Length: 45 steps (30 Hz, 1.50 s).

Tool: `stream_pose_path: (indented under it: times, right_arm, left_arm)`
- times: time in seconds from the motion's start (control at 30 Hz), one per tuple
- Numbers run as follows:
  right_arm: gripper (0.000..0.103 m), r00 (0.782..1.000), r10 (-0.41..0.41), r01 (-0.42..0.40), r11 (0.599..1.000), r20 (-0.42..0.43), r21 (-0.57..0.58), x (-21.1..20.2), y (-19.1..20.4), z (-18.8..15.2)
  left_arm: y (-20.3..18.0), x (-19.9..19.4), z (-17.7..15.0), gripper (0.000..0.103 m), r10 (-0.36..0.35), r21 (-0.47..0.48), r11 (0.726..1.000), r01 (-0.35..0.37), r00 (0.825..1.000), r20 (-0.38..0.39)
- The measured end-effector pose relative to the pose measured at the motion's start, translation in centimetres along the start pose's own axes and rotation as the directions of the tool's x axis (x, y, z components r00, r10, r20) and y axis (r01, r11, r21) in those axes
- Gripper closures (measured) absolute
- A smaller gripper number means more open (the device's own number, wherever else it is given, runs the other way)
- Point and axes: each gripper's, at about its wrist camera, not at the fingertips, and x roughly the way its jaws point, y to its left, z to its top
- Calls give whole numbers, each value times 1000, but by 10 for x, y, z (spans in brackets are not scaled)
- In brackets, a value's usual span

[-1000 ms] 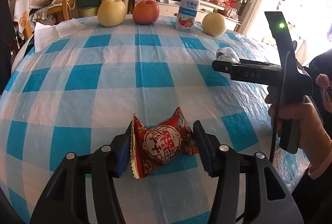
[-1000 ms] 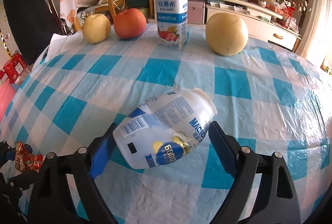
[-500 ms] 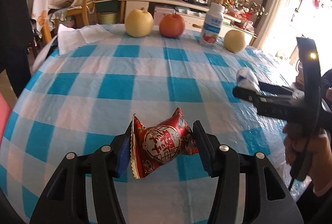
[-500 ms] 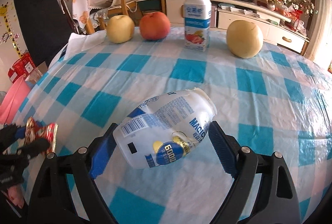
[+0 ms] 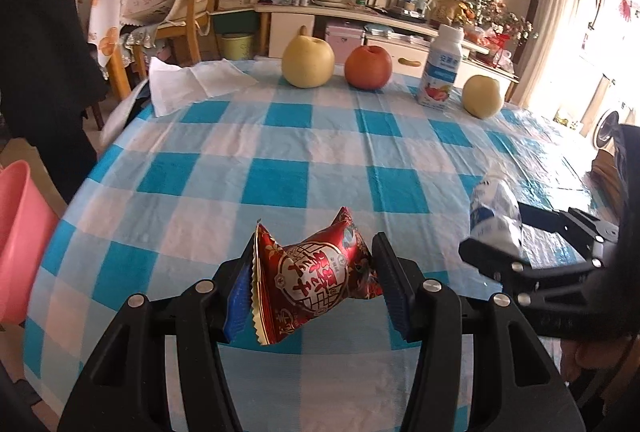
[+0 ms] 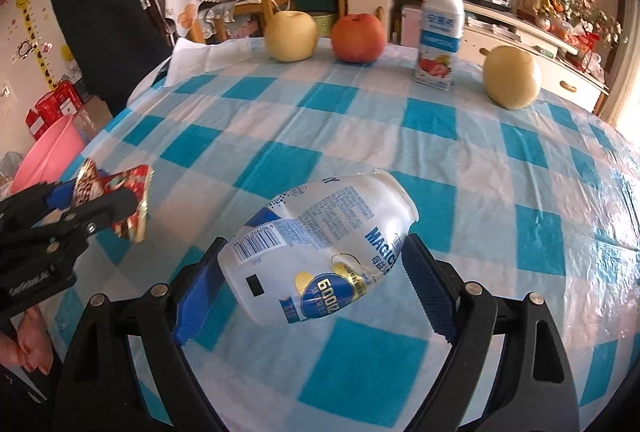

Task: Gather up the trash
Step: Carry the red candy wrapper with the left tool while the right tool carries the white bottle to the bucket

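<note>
My left gripper is shut on a red foil snack wrapper, held above the blue-checked tablecloth. My right gripper is shut on a dented white plastic bottle lying sideways between the pads, lifted off the table. The right wrist view shows the left gripper at the left with the wrapper. In the left wrist view the right gripper with the bottle is at the right.
At the far table edge stand a yellow pear, a red apple, an upright yogurt bottle and another pear. A white tissue lies at the far left. A pink basin sits beside the table at left.
Both grippers have drawn back from the table centre towards its left side, each keeping its hold. The pink basin has come into view at left.
</note>
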Motion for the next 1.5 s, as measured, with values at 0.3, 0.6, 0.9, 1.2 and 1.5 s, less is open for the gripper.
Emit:
stream_pose_path:
  times: [0.3, 0.6, 0.9, 1.2, 1.5]
  right_arm:
    - [16, 999, 32, -32, 999, 14, 11, -9, 14, 3]
    - [16, 999, 43, -42, 999, 19, -27, -15, 40, 4]
    - [16, 997, 69, -67, 995, 19, -72, -16, 70, 7]
    - [16, 995, 98, -95, 986, 15, -134, -13, 104, 12]
    - [16, 989, 148, -141, 971, 23, -193, -8, 150, 29]
  left_arm:
    - [14, -11, 6, 47, 57, -13, 998, -57, 998, 40]
    - [30, -22, 13, 47, 109, -34, 994, -107, 991, 72]
    - [51, -35, 17, 47, 162, -78, 985, -154, 982, 97]
    - [90, -50, 23, 47, 223, -172, 964, -202, 968, 116]
    - [157, -74, 26, 47, 336, -337, 899, -278, 933, 127]
